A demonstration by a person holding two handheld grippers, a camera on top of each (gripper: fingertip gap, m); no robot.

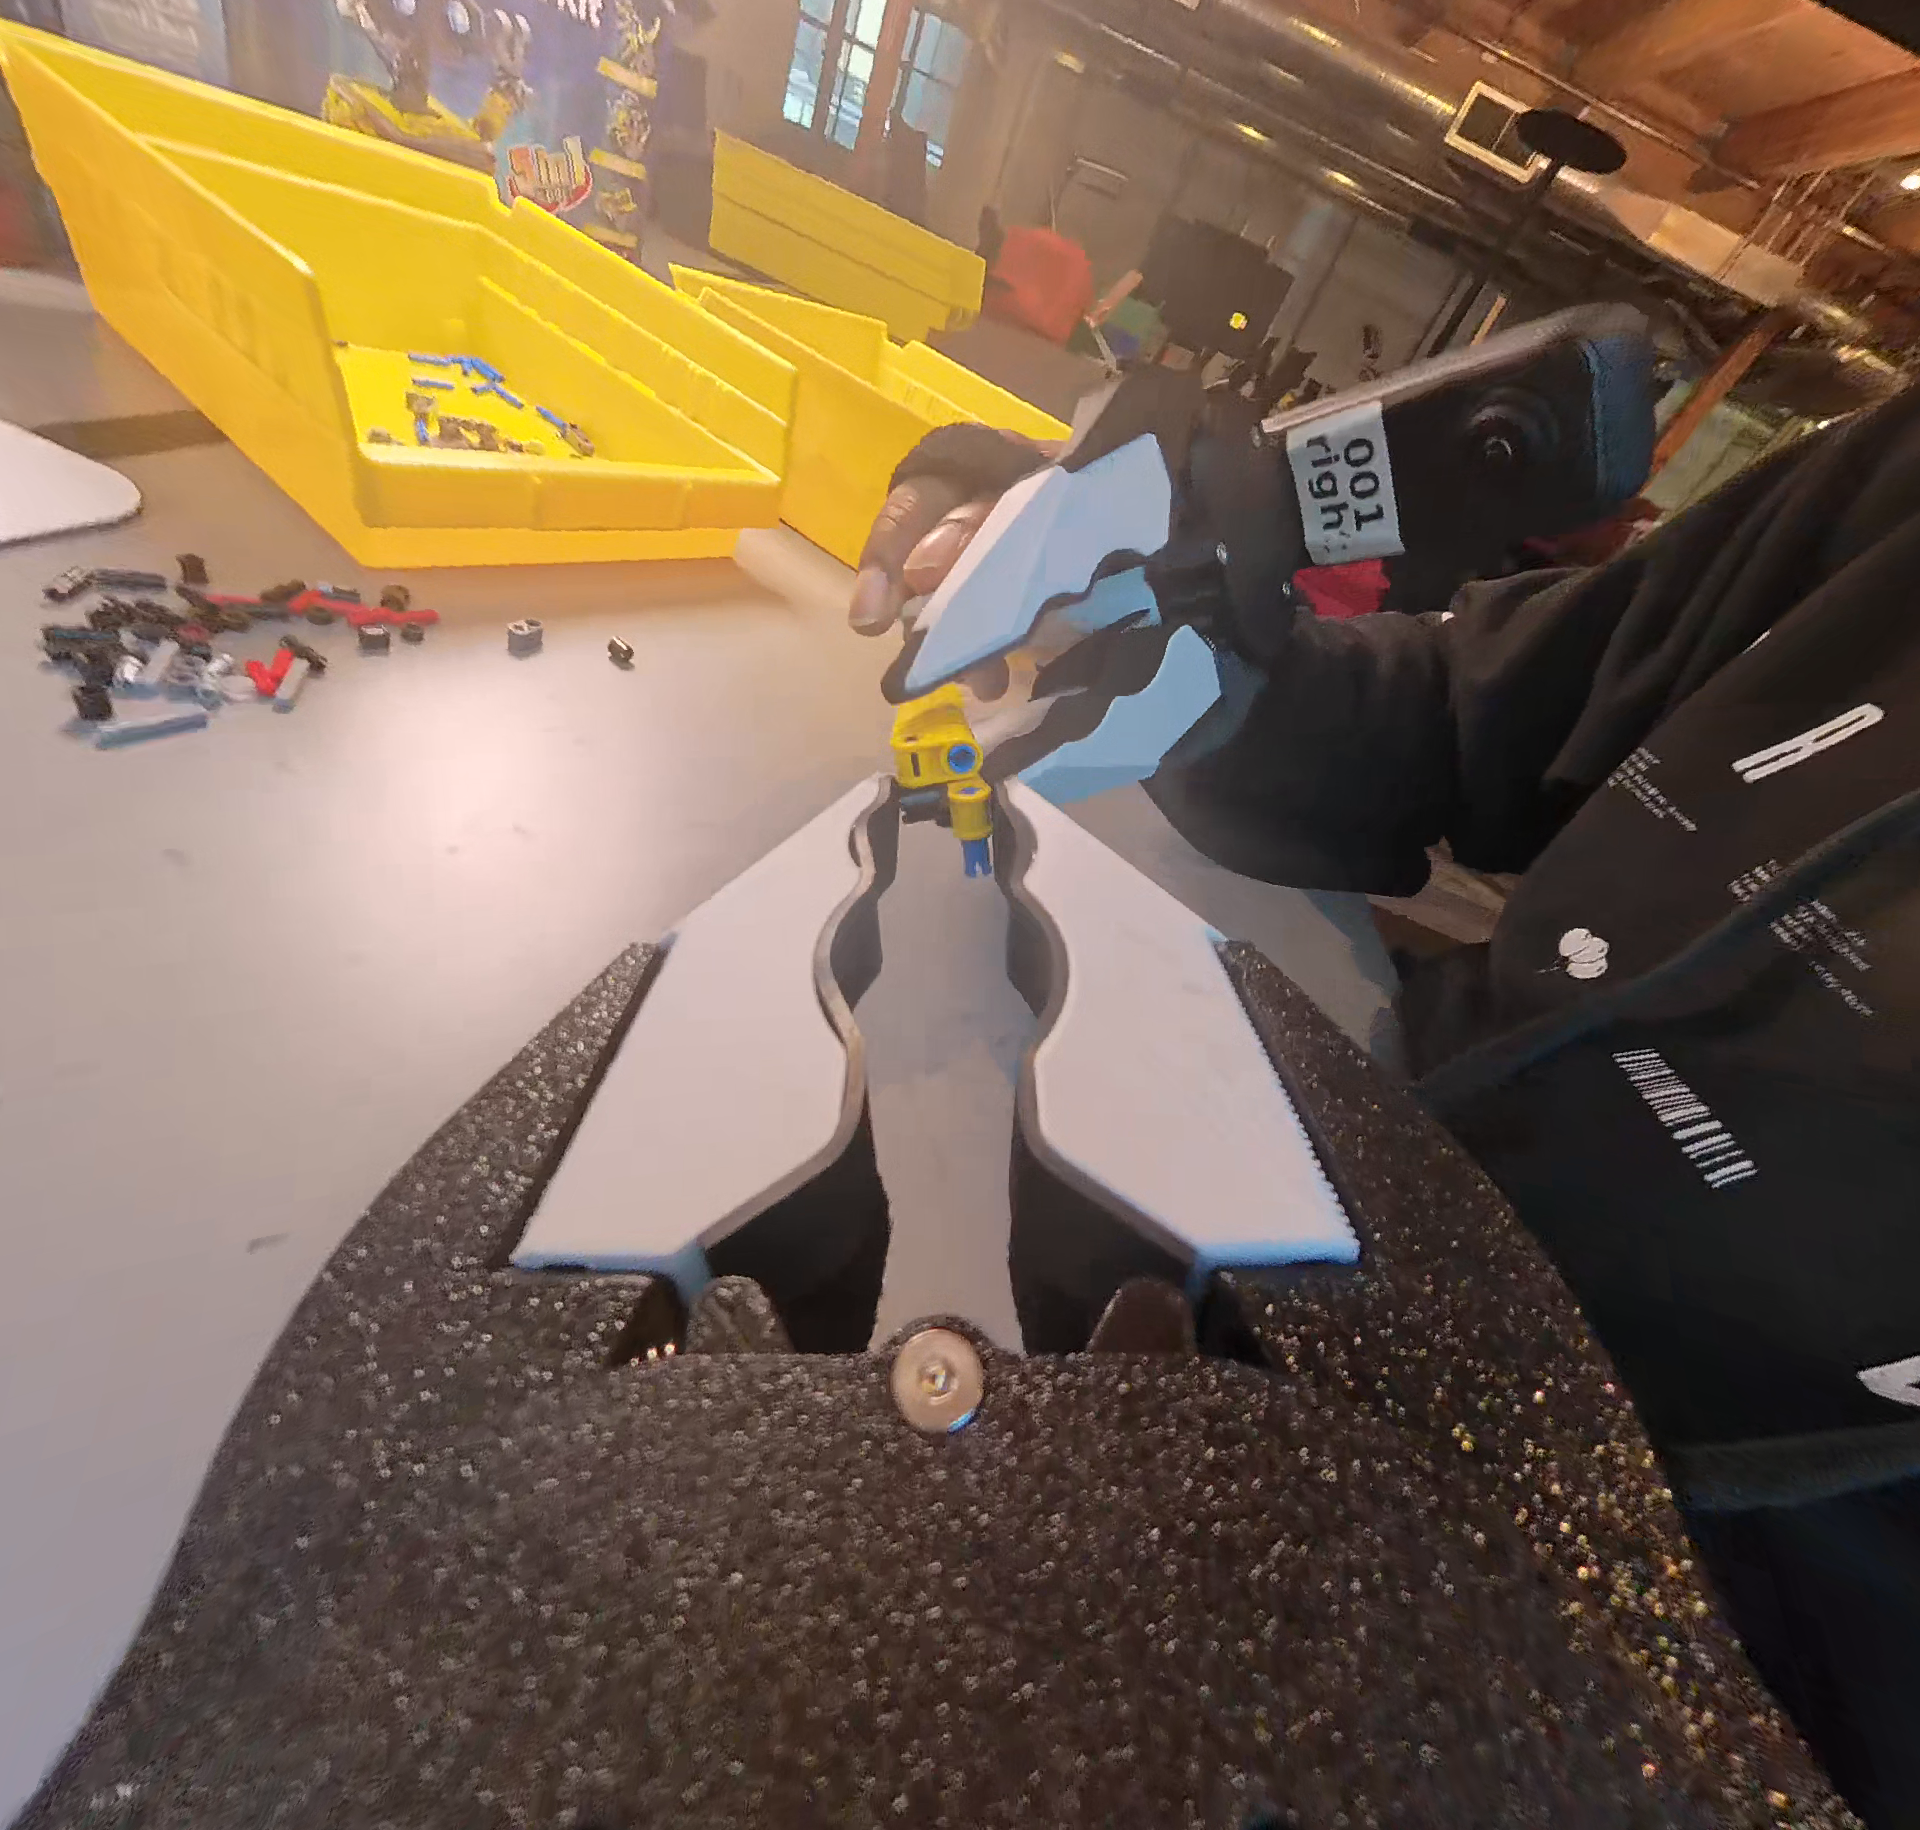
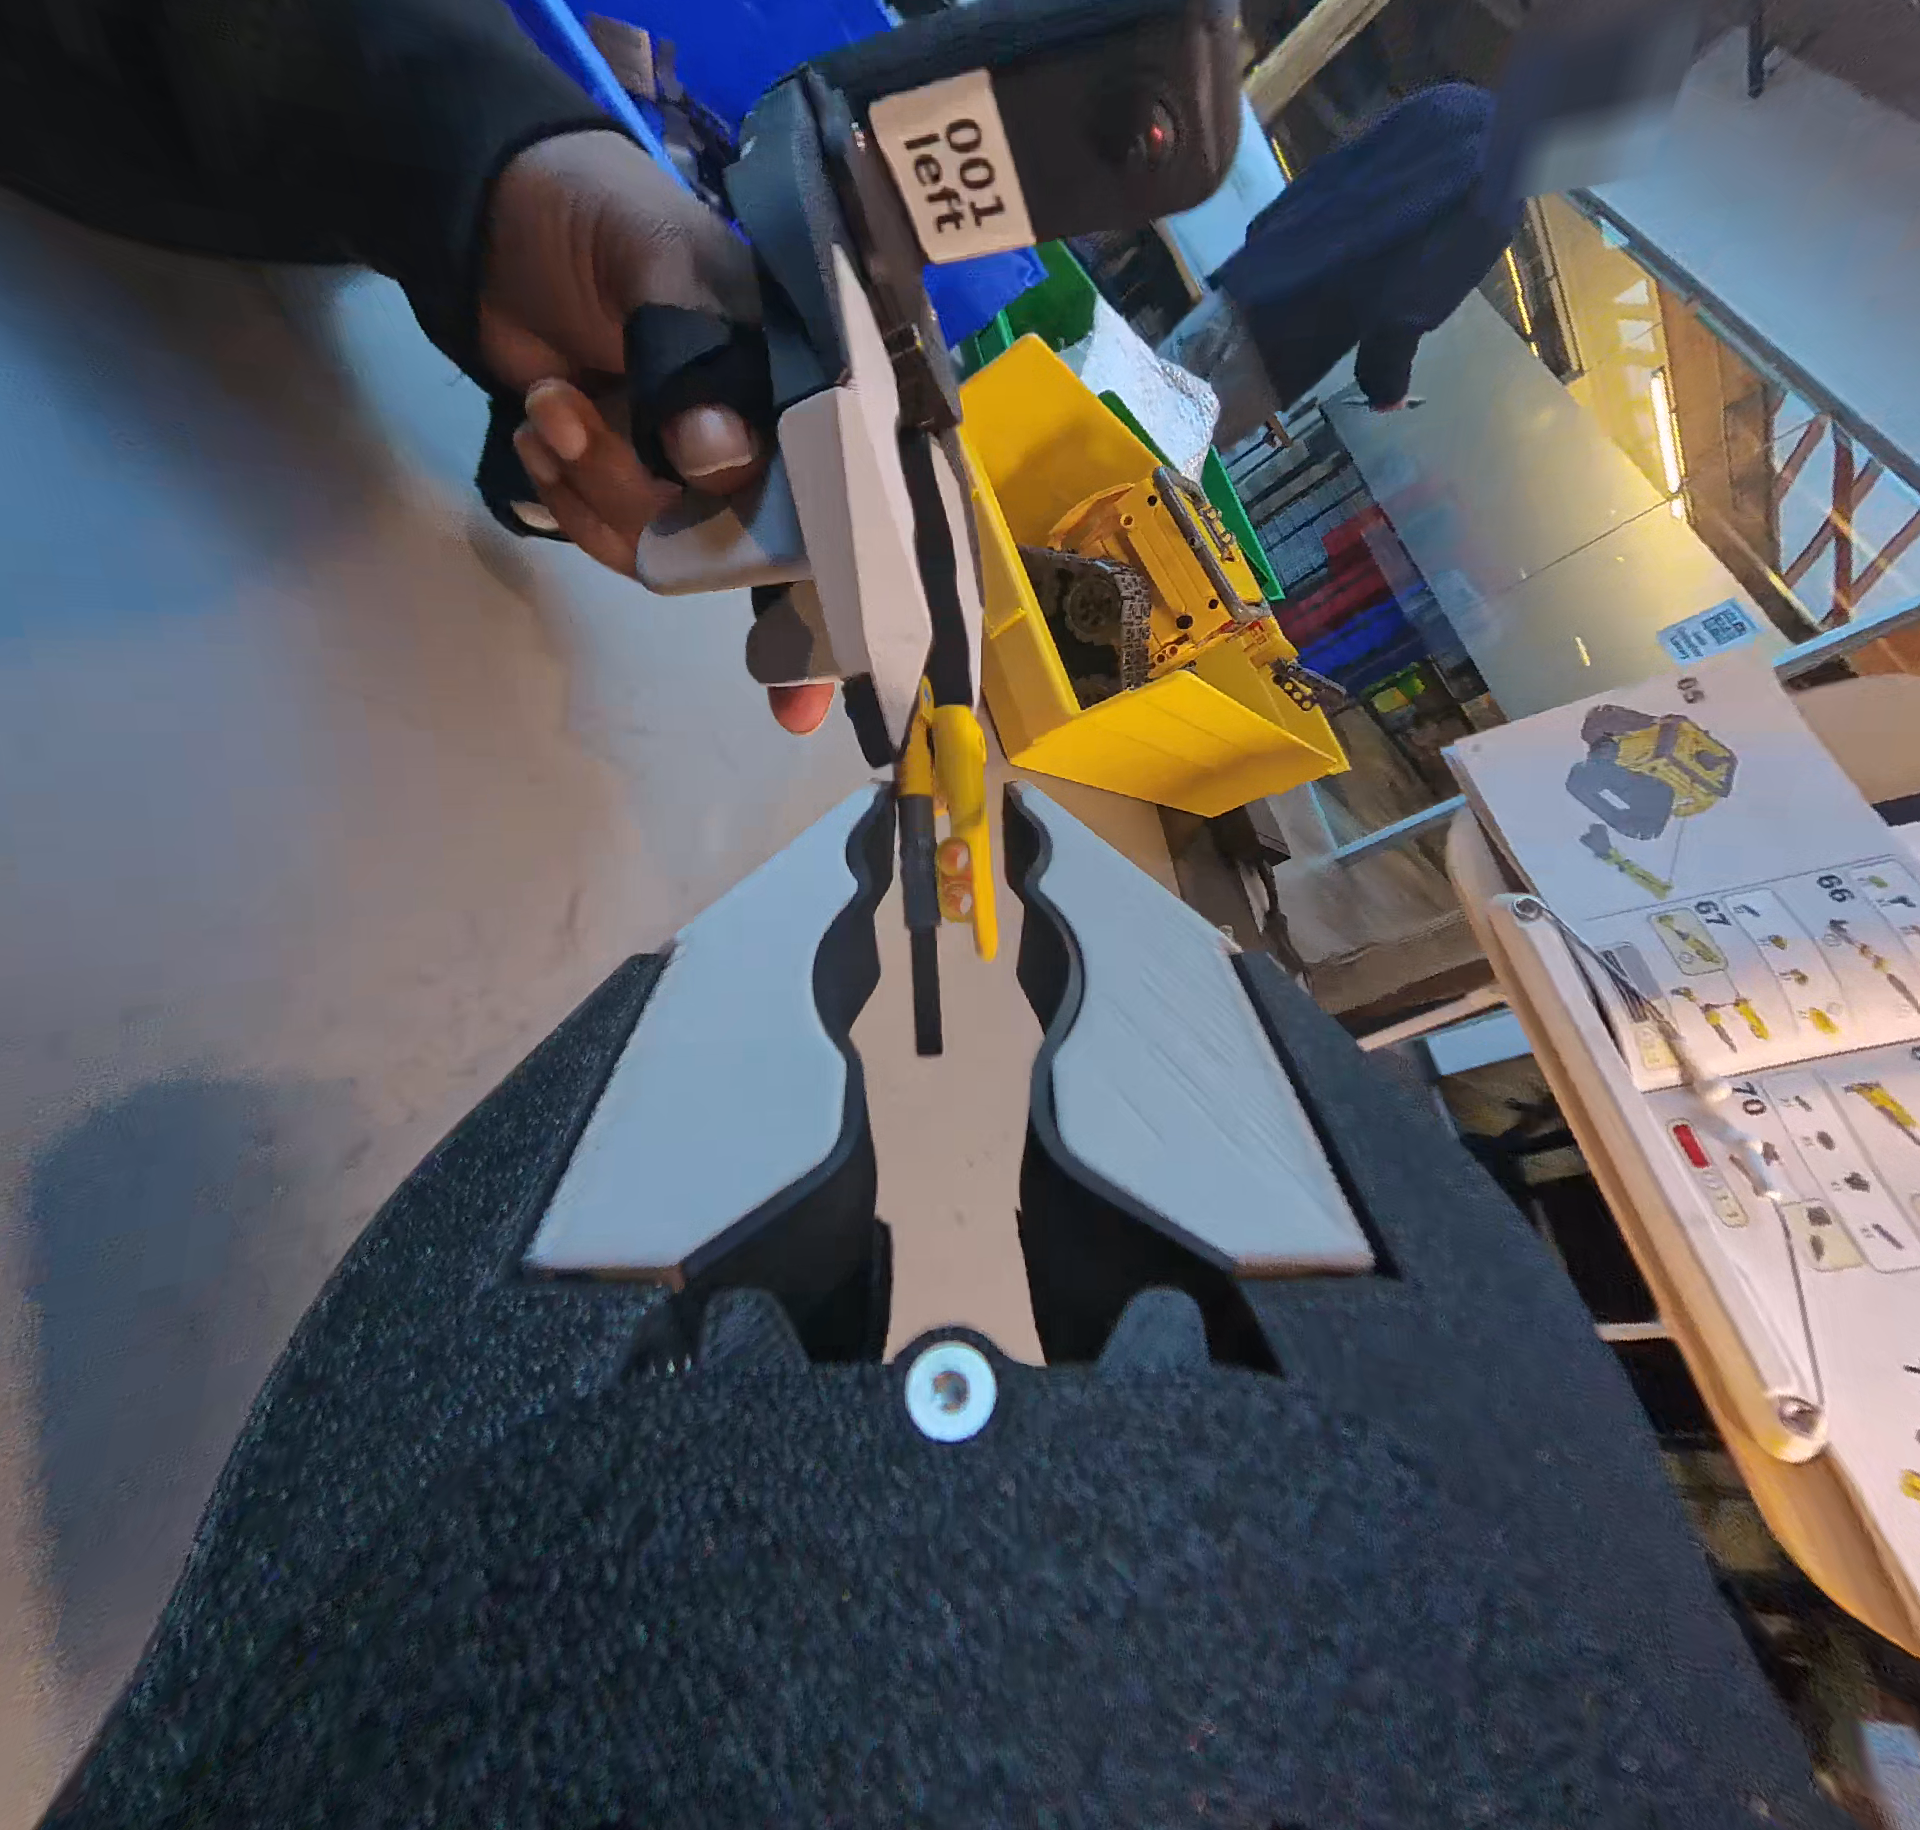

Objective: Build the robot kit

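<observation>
- the left gripper (image 1: pixel 943 793) has its fingers squeezed on a small yellow and blue toy piece (image 1: pixel 940 757).
- the right gripper (image 2: pixel 948 804) pinches the same piece from the other end.
- yellow bins (image 1: pixel 561 492) and loose little bricks (image 1: pixel 208 637) sit on the grey table (image 1: pixel 416 897).
</observation>
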